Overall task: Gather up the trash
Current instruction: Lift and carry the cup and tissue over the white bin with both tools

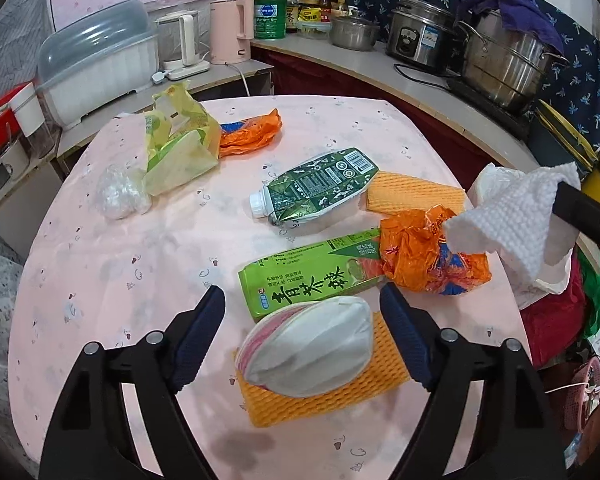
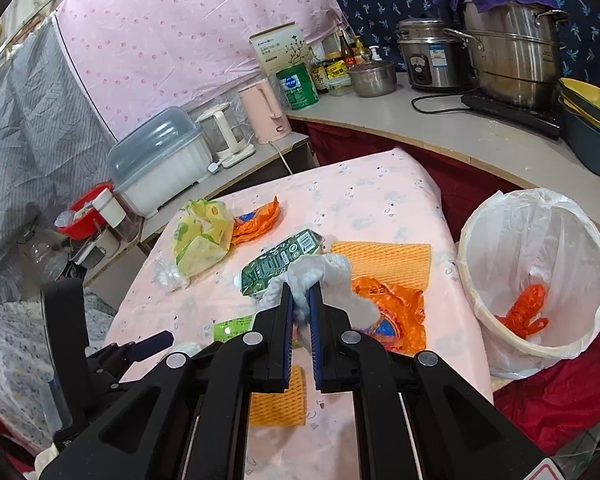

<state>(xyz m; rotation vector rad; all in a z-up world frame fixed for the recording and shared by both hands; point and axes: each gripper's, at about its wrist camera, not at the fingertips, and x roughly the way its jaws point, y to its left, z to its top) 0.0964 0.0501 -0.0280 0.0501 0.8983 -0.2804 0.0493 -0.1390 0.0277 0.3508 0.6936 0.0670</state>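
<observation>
The right gripper (image 2: pixel 301 300) has its fingers (image 2: pixel 286 312) closed on a white paper towel (image 2: pixel 324 272). The towel is crumpled, with a quilted, embossed surface; it bunches up above the fingertips and hangs loosely to the right. It is held above the table (image 2: pixel 380 196), over a crumpled orange plastic wrapper (image 2: pixel 396 312).

The left gripper (image 1: pixel 302 308) has its fingers (image 1: pixel 204 328) spread wide and holds nothing. Between them lies a squashed paper cup (image 1: pixel 308 344), white inside with pink stripes on the outer wall, resting on an orange foam net (image 1: pixel 320 392).

Just beyond the cup lies a flattened light-green tea carton (image 1: pixel 300 276) with dark printed characters; its far end is covered by the orange wrapper. Farther back lies a crushed dark-green carton (image 1: pixel 316 188) with a white screw cap and a barcode, touching a second orange foam net (image 1: pixel 412 196). At the far left of the table sit a yellow-green paper bag (image 1: pixel 180 144), a second orange wrapper (image 1: pixel 248 132) beside it and a clear crumpled plastic bag (image 1: pixel 120 196).

A round bin (image 2: pixel 540 272) lined with a white bag stands to the right of the table, just beside its edge. An orange plastic piece (image 2: pixel 524 312) lies inside it.
</observation>
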